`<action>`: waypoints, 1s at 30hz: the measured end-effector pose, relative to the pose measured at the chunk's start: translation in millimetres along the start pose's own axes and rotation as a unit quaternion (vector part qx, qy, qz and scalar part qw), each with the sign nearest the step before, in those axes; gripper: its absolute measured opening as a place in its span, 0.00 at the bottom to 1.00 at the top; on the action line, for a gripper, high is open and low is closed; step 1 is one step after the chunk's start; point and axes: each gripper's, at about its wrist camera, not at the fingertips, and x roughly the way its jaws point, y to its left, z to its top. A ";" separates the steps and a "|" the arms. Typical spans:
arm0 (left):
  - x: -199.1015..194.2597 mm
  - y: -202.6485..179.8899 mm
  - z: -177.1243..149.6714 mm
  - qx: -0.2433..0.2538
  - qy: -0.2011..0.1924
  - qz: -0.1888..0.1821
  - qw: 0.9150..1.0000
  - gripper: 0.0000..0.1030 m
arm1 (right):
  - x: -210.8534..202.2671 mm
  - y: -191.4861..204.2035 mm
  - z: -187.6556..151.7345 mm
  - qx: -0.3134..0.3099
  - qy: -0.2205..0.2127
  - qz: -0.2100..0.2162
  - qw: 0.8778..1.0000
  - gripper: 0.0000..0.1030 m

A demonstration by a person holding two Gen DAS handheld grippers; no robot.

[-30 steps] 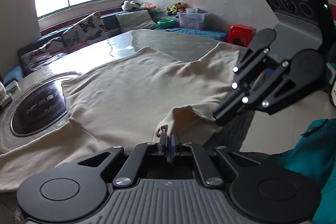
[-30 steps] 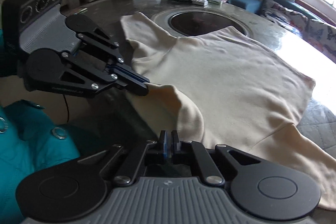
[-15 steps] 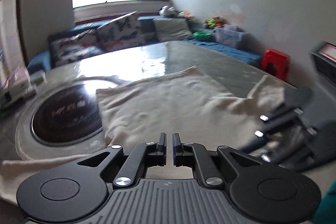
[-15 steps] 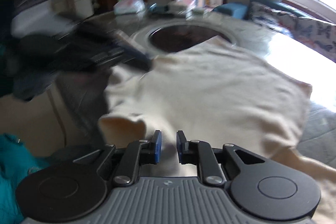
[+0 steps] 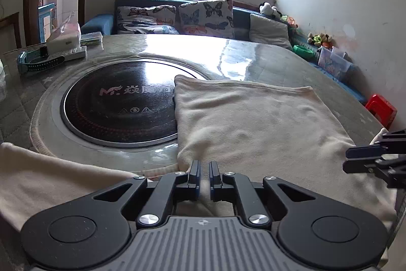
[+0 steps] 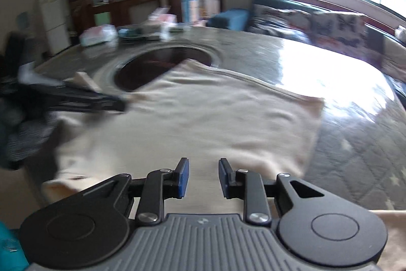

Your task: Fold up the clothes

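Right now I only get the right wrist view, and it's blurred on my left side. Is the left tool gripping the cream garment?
Observer: No. The left tool is slightly open above the cream garment, with nothing pinched.
Operator: Where is the sleeve on that side?
Observer: The sleeve lies flat at the near left, spread out from the body panel.
Operator: Anything beside the table on my right?
Observer: A red stool stands on the floor by the wall, past the table's edge.
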 end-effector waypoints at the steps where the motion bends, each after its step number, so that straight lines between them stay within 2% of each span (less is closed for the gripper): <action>1: -2.1 1.5 -0.3 -0.003 0.000 0.000 1.000 0.08 | 2.5 -5.7 -1.1 0.007 0.006 -0.008 1.000 0.24; 7: -9.0 -3.9 7.0 0.003 -0.015 -0.011 1.000 0.09 | 0.8 -36.7 2.0 0.037 0.011 -0.030 0.999 0.25; 11: 2.8 1.2 13.5 -0.010 -0.008 0.001 1.000 0.09 | 13.5 -45.8 11.7 0.044 0.014 -0.018 0.999 0.25; 14: 4.5 8.8 9.4 -0.014 -0.003 0.001 1.000 0.09 | 26.7 -52.9 15.1 0.033 0.024 -0.042 0.998 0.25; 19: 4.5 3.0 7.1 0.007 -0.005 0.001 1.000 0.09 | 31.4 -75.7 30.3 0.054 0.011 -0.065 0.996 0.25; 26: 5.7 4.2 8.4 0.004 -0.002 -0.003 1.000 0.09 | 75.4 -108.0 68.1 0.066 0.005 -0.072 0.995 0.25; 30: 5.7 2.9 8.5 0.008 -0.002 0.000 1.000 0.09 | 89.3 -123.7 74.9 0.071 0.009 -0.099 0.992 0.25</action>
